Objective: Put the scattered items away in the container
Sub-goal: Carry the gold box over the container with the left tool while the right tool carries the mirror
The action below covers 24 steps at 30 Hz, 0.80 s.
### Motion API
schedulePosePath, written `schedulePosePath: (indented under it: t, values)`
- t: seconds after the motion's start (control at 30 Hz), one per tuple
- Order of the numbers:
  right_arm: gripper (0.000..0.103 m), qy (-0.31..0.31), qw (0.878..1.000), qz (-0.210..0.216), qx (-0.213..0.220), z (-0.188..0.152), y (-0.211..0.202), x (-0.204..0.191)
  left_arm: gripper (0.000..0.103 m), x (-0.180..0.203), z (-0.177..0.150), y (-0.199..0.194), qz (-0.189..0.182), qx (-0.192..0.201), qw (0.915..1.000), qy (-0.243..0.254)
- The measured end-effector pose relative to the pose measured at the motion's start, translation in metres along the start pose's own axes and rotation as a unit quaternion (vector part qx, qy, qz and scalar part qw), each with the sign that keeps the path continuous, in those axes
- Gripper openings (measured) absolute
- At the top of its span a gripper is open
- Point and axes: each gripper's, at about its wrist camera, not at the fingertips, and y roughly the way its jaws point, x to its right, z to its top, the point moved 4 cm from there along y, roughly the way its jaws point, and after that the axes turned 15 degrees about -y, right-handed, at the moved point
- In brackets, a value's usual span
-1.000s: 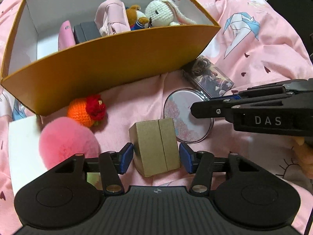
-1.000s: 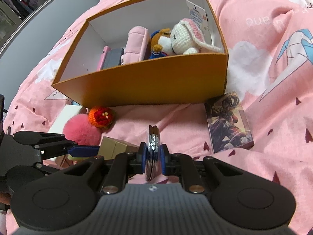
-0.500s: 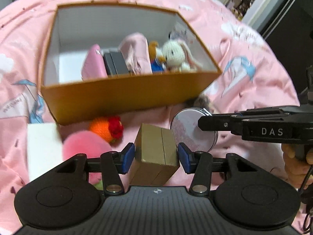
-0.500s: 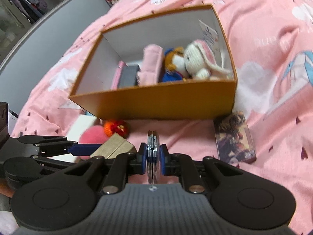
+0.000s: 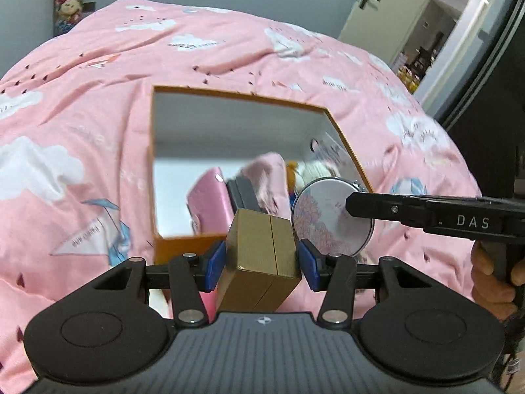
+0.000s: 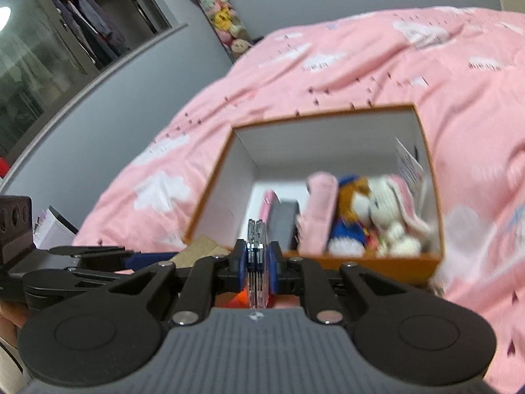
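Blue-padded left hand-held gripper (image 5: 262, 264) clamps kraft box (image 5: 262, 259).

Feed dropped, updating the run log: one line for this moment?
left hand-held gripper: shut on gold box | right hand-held gripper: shut on round mirror | both raised near orange container | nothing released

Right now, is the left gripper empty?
No, the left gripper is clamped on a small brown cardboard box, its blue pads pressing both sides, held up in front of the orange container.
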Motion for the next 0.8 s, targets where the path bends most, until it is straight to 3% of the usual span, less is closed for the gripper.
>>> schedulePosePath:
  t: [0.13, 0.2, 0.33, 0.5, 0.7, 0.8]
  values:
    - [0.015, 0.007, 1.000, 0.001, 0.018, 0.021, 0.015, 0.002, 0.052, -0.009, 0.026, -0.001, 0.013, 0.018, 0.9997, -0.010]
    - [0.015, 0.014, 1.000, 0.000, 0.021, 0.028, 0.026, 0.004, 0.027, -0.011, 0.038, 0.001, 0.021, 0.026, 0.9994, -0.011]
    - [0.015, 0.034, 0.999, 0.019, 0.016, 0.034, 0.054, 0.005, 0.027, -0.014, 0.054, 0.011, 0.028, 0.033, 0.9990, -0.013]
    - [0.015, 0.045, 0.999, 0.026, -0.014, 0.027, 0.086, 0.003, 0.027, -0.020, 0.050, 0.019, 0.028, 0.017, 0.9994, -0.015]
    - [0.015, 0.041, 0.999, 0.024, -0.003, 0.020, 0.073, 0.009, 0.028, -0.019, 0.025, 0.013, 0.013, -0.018, 0.9993, 0.029]
    - [0.015, 0.045, 0.999, 0.025, 0.007, 0.016, 0.058, 0.012, 0.037, -0.014, 0.008, 0.013, -0.002, -0.050, 0.9977, 0.046]
